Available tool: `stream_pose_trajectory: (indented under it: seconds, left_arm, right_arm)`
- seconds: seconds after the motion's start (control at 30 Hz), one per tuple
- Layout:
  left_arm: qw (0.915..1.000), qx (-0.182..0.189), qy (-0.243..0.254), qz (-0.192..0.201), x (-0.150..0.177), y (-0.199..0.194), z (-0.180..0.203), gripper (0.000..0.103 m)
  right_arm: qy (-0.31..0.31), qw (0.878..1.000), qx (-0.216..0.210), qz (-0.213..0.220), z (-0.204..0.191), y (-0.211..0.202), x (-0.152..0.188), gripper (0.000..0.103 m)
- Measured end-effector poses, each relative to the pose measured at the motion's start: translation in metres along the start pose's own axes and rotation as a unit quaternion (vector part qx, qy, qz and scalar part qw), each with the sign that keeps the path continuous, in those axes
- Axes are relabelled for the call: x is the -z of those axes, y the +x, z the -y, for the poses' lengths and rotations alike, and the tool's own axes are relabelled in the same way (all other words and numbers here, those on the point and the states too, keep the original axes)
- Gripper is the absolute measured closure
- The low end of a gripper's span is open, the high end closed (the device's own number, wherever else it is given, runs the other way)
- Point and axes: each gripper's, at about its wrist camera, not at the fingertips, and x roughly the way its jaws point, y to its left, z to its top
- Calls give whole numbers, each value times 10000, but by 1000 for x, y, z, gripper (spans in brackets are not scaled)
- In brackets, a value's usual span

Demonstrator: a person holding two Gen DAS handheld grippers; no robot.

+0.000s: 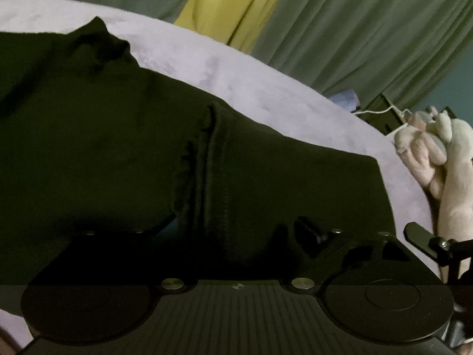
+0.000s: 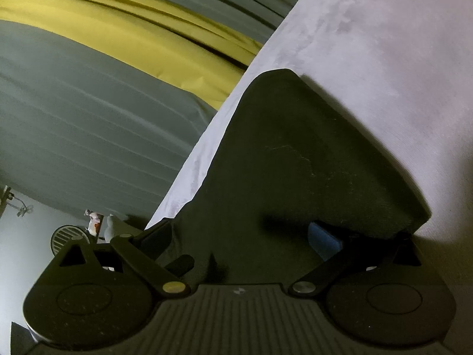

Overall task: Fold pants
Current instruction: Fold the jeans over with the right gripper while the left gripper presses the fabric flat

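Observation:
The black pants (image 1: 147,153) lie on a lilac bedspread (image 1: 236,71), with a gathered seam running down the middle. They cover my left gripper's fingers, so its jaws are hidden under the cloth (image 1: 236,236). In the right wrist view a folded part of the pants (image 2: 295,153) lies on the bedspread (image 2: 384,59). My right gripper (image 2: 245,236) is wide open, its blue-padded finger (image 2: 325,239) at the cloth's near edge and the cloth lying between the fingers.
Green and yellow curtains (image 1: 354,29) hang behind the bed. A person's hand (image 1: 437,153) holds a pale object at the right of the left wrist view. A small fan (image 2: 63,235) and clutter stand beyond the bed edge.

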Motion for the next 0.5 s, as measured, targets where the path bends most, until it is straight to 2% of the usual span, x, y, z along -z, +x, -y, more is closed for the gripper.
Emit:
stream_pose_trajectory:
  seconds: [0.1,0.2,0.43,0.5]
  left_arm:
    - [10000,-4,-86,14,-2,-2,-6,31]
    - [9995,82,-290,15,-3,-3,-15,37]
    - [9991,196,-368,30,-3,-3,-21,33]
    - [9992,217,-325,30,-2,-2,-22,33]
  right_arm:
    - [-100,9999,41,8,-2,2,0,4]
    - [-182,9998,87,27,-4,2,1,4]
    - [-424,9988,241,-41,-11,2,0,4]
    - [-554,9977,372,75,-16,-3,1,10]
